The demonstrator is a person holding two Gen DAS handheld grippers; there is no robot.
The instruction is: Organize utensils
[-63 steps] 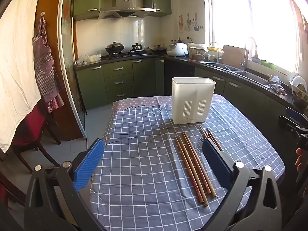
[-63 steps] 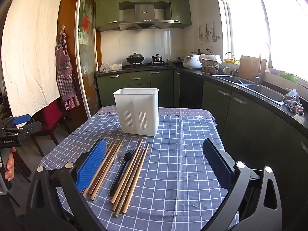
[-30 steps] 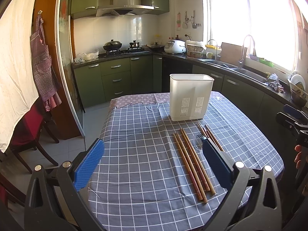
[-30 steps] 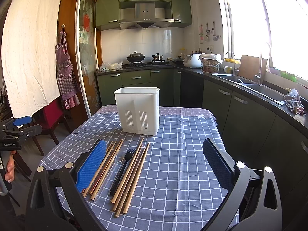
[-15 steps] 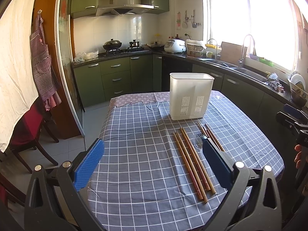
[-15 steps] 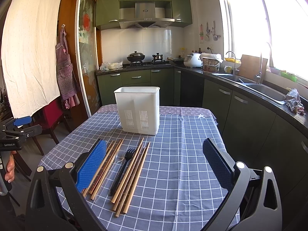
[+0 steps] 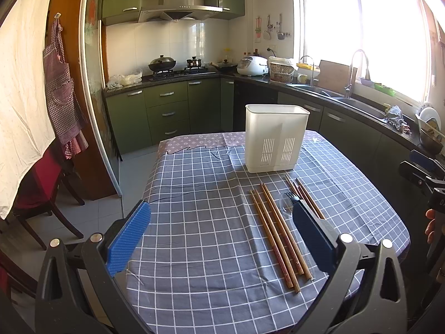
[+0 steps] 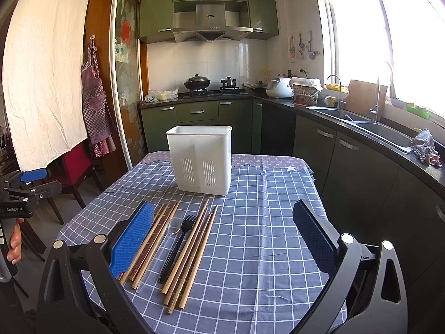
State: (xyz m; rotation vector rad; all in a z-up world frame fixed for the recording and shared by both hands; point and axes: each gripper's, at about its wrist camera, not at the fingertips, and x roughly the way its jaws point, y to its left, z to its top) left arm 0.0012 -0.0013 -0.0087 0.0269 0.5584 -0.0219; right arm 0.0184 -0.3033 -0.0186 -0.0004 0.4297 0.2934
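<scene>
A white slotted utensil holder (image 7: 276, 138) (image 8: 201, 159) stands upright at the far middle of the checked table. In front of it lie several wooden chopsticks (image 7: 278, 233) (image 8: 192, 253) in two bunches, with a black plastic fork (image 8: 178, 243) (image 7: 292, 195) and a clear plastic spoon (image 7: 285, 204) between them. My left gripper (image 7: 219, 233) is open and empty, above the near edge left of the chopsticks. My right gripper (image 8: 222, 236) is open and empty too, hanging over the utensils' near ends, its left pad (image 8: 133, 239) hiding part of the left bunch.
The blue-and-white checked tablecloth (image 7: 194, 236) (image 8: 264, 222) covers the table. A red chair (image 7: 36, 186) stands on the left. Dark green cabinets, a stove and a sink (image 8: 370, 125) run along the back and right. A hand holds each gripper's handle at the frame edges.
The left view has drifted slightly, so the holder and chopsticks sit a little lower and nearer. The right view is almost unchanged. Both grippers stayed open.
</scene>
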